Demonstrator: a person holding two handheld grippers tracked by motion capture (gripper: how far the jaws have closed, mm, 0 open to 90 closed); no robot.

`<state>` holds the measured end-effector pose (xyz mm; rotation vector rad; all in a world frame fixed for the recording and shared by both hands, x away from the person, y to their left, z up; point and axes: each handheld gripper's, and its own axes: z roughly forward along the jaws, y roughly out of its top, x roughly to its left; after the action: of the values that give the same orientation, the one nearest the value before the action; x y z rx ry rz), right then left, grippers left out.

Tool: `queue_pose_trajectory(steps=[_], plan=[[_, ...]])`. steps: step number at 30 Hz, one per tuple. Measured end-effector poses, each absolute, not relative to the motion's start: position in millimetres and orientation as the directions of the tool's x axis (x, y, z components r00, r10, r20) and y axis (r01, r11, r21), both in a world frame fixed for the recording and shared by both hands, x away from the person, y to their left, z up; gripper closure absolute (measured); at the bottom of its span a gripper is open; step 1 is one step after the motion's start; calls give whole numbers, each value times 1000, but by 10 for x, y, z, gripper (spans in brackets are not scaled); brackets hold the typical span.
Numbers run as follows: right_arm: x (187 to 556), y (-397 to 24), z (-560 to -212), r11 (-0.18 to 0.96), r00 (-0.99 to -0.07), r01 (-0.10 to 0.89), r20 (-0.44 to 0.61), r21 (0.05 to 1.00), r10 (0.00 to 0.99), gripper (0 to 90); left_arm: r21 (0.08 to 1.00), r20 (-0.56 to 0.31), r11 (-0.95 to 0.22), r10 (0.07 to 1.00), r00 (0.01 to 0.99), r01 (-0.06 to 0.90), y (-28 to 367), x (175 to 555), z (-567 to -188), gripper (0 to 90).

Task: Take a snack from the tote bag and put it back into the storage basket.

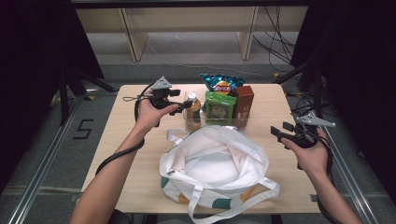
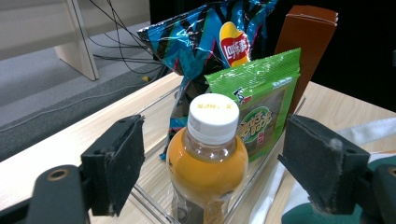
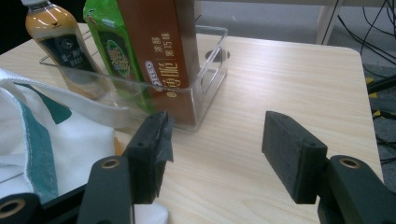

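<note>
My left gripper point(image 2: 212, 158) has its jaws apart around the white-capped plastic bottle of orange drink point(image 2: 208, 158), not touching, in the clear plastic bin point(image 3: 212, 70) at 12 o'clock from the white tote bag point(image 1: 215, 163). Right gripper point(image 3: 217, 149) idles apart. Bottle looks heavy, slick, rigid; I'd grab below the cap.

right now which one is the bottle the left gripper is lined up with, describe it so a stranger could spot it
On the wooden table, behind the white tote bag, stands a clear plastic bin of snacks. The bottle is at its left end: orange drink, white cap, the one round item beside flat packets and a brown box.
</note>
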<state>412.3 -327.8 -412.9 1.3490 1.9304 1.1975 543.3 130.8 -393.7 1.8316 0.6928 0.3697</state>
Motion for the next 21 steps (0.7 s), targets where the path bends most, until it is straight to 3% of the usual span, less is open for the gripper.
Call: queue_pose_trajectory(steps=[21], plan=[[4108,-3265,-4094,98,-376,479,103,873,921,424,938,-111,-188,632,767,291,1510,5032,-3904,203]])
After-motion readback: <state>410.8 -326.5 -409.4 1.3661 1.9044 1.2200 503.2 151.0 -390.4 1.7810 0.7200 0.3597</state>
